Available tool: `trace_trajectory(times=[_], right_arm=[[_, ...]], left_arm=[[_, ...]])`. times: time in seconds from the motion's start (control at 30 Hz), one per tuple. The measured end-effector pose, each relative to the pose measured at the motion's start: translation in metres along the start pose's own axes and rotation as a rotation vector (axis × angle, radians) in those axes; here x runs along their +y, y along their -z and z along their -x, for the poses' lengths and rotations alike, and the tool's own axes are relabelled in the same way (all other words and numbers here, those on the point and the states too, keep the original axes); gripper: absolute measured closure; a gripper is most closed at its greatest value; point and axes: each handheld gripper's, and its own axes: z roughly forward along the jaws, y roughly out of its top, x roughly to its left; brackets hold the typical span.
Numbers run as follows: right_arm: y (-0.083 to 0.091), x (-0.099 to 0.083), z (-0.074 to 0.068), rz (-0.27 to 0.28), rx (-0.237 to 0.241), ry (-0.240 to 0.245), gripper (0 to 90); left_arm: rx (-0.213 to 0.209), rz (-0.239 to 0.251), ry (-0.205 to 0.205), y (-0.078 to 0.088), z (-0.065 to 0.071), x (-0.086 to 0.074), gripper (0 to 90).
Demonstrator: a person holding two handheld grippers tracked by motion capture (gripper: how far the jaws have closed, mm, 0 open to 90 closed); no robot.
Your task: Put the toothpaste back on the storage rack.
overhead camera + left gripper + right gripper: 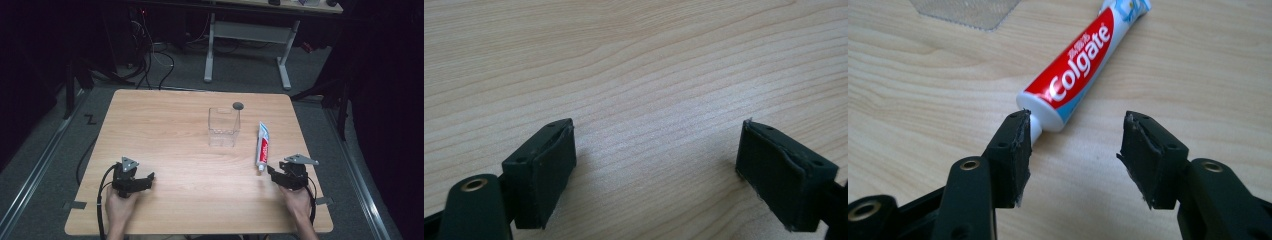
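Note:
A red, white and blue Colgate toothpaste tube (262, 146) lies flat on the right side of the wooden table (170, 130), its cap toward the person. My right gripper (271, 171) sits just behind the cap, open. In the right gripper view the tube (1083, 65) runs away from the jaws, its white cap partly hidden behind the left jaw. Nothing is pressed between the right gripper (1075, 150) pads. At the front left, my left gripper (148, 181) rests low over the table. The left gripper (656, 160) is open, with bare wood between its jaws.
A clear plastic box (223, 127) stands upright behind the middle of the table, left of the tube; its base corner (968, 10) shows at the top of the right gripper view. A small dark disc (238, 105) lies behind it. A white-legged desk (247, 35) stands beyond the table.

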Motion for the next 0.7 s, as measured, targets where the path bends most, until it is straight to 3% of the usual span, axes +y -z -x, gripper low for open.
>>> trace_trajectory(times=[0.43, 0.7], right_arm=[[-0.018, 0.036, 0.008, -0.041, -0.011, 0.000, 49.7], [-0.035, 0.055, 0.010, -0.070, -0.015, 0.003, 47.0]], left_arm=[[0.001, 0.000, 0.000, 0.000, 0.000, 0.000, 16.9], [0.001, 0.000, 0.000, 0.000, 0.000, 0.000, 16.9]])
